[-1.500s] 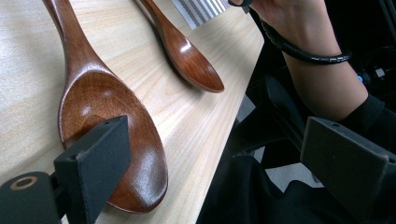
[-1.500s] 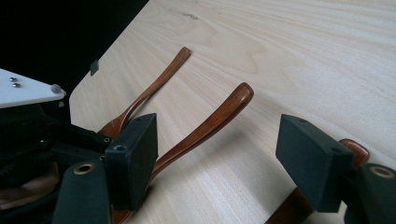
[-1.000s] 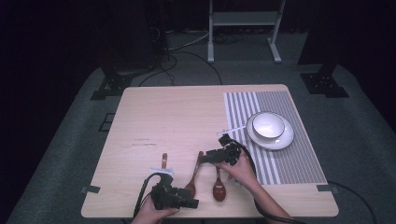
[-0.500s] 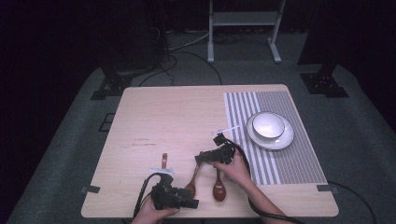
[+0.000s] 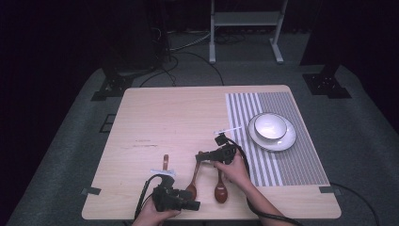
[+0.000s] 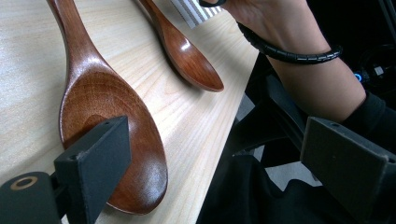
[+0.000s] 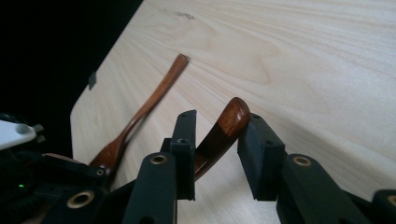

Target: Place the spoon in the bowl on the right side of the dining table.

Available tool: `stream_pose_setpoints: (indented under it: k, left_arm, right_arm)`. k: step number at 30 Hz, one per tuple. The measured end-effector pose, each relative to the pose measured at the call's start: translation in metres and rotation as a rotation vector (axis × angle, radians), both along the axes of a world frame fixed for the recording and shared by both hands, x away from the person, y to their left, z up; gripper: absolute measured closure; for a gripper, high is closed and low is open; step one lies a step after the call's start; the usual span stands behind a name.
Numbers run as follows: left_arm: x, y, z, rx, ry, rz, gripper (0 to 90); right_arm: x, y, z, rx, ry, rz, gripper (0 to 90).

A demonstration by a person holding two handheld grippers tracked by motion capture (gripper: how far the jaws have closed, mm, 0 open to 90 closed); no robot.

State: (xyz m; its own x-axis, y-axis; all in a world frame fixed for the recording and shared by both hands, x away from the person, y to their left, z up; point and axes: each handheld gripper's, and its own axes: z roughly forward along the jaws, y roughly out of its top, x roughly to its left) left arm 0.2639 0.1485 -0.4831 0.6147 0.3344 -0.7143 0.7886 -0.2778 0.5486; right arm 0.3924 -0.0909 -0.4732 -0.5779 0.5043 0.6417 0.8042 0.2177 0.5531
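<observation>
spoon handle (image 7: 223, 128), lower centre of frame: stiff, light, glossy wood; my right gripper (image 7: 217, 154) has just been closing around its tip, pads not clearly pressing.

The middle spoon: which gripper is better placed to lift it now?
The right gripper: its jaws have just been closing around the middle spoon, at the handle end. The left gripper stands open at the table edge, beside another spoon's bowl.

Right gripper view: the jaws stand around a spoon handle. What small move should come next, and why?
Probably close the right gripper a little more, until both pads press the spoon handle. Its jaws have just been closing with the handle tip between them, yet a gap shows on one side.
</observation>
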Motion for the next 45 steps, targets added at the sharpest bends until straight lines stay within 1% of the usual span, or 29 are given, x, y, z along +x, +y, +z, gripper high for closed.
stream_pose_setpoints:
  k: [1, 2, 3, 4, 5, 7, 9, 10, 11, 12, 14, 15, 18, 20, 21, 22, 27, 30, 32, 33, 40, 44, 45]
  left_arm:
    - [0.000, 0.000, 0.000, 0.003, -0.004, 0.000, 7.3]
    - [0.000, 0.000, 0.000, 0.003, -0.004, 0.000, 7.2]
    - [0.000, 0.001, 0.002, -0.001, -0.008, 0.003, 7.1]
    - [0.000, 0.001, 0.002, -0.001, -0.008, 0.003, 7.1]
    - [-0.001, 0.002, 0.006, -0.024, -0.025, 0.005, 7.1]
    - [-0.002, 0.002, 0.009, -0.038, -0.034, 0.005, 7.1]
    - [-0.002, 0.003, 0.010, -0.040, -0.044, 0.006, 7.1]
    - [-0.002, 0.003, 0.010, -0.040, -0.044, 0.006, 7.1]
    - [-0.002, 0.003, 0.010, -0.038, -0.045, 0.006, 7.1]
    - [-0.002, 0.004, 0.010, -0.038, -0.046, 0.007, 7.1]
    - [-0.002, 0.004, 0.011, -0.039, -0.049, 0.010, 7.1]
    - [-0.002, 0.005, 0.012, -0.043, -0.058, 0.012, 7.1]
    - [-0.002, 0.005, 0.014, -0.045, -0.067, 0.020, 7.1]
    - [-0.002, 0.006, 0.014, -0.044, -0.070, 0.021, 7.1]
    - [-0.002, 0.006, 0.014, -0.041, -0.073, 0.022, 7.1]
    - [-0.002, 0.006, 0.014, -0.041, -0.073, 0.022, 7.0]
    - [-0.003, 0.004, 0.015, -0.034, -0.079, 0.018, 7.1]
    - [-0.003, 0.004, 0.015, -0.032, -0.080, 0.018, 7.0]
    - [-0.003, 0.005, 0.015, -0.031, -0.079, 0.023, 7.0]
    - [-0.003, 0.005, 0.015, -0.032, -0.086, 0.025, 7.1]
    - [-0.002, 0.006, 0.014, -0.030, -0.085, 0.030, 7.0]
    - [-0.002, 0.006, 0.014, -0.031, -0.092, 0.034, 7.0]
    - [-0.002, 0.007, 0.014, -0.027, -0.095, 0.034, 7.0]
  right_arm:
    - [0.000, 0.000, 0.002, 0.016, 0.003, -0.001, 70.2]
    - [0.000, 0.000, 0.002, 0.016, 0.003, -0.001, 70.2]
    - [0.000, 0.000, 0.004, 0.045, 0.010, -0.004, 73.2]
    - [0.000, 0.000, 0.004, 0.045, 0.010, -0.004, 73.2]
    - [0.000, 0.000, 0.006, 0.068, 0.016, -0.005, 76.5]
    - [0.001, 0.000, 0.007, 0.092, 0.035, 0.000, 78.4]
    - [0.001, 0.000, 0.009, 0.115, 0.045, 0.004, 79.8]
    - [0.001, 0.000, 0.009, 0.115, 0.045, 0.004, 79.8]
    - [0.002, -0.001, 0.012, 0.138, 0.058, 0.008, 81.4]
    - [0.002, -0.002, 0.013, 0.149, 0.063, 0.007, 82.0]
    - [0.002, -0.002, 0.014, 0.157, 0.063, 0.009, 82.5]
    - [0.002, -0.004, 0.019, 0.171, 0.062, 0.006, 83.2]
    - [0.003, -0.008, 0.024, 0.171, 0.050, -0.001, 83.3]
    - [0.003, -0.009, 0.025, 0.175, 0.050, -0.005, 83.3]
    - [0.004, -0.013, 0.027, 0.189, 0.051, -0.013, 83.3]
    - [0.004, -0.013, 0.027, 0.189, 0.051, -0.013, 83.3]
    - [0.006, -0.025, 0.031, 0.200, 0.049, -0.047, 83.2]
    - [0.006, -0.029, 0.033, 0.200, 0.047, -0.054, 83.3]
    - [0.007, -0.035, 0.036, 0.199, 0.042, -0.071, 83.2]
    - [0.007, -0.036, 0.037, 0.201, 0.044, -0.078, 83.2]
    - [0.010, -0.050, 0.044, 0.205, 0.026, -0.110, 83.2]
    - [0.011, -0.055, 0.047, 0.205, 0.022, -0.125, 83.2]
    - [0.012, -0.059, 0.048, 0.202, 0.015, -0.136, 83.2]
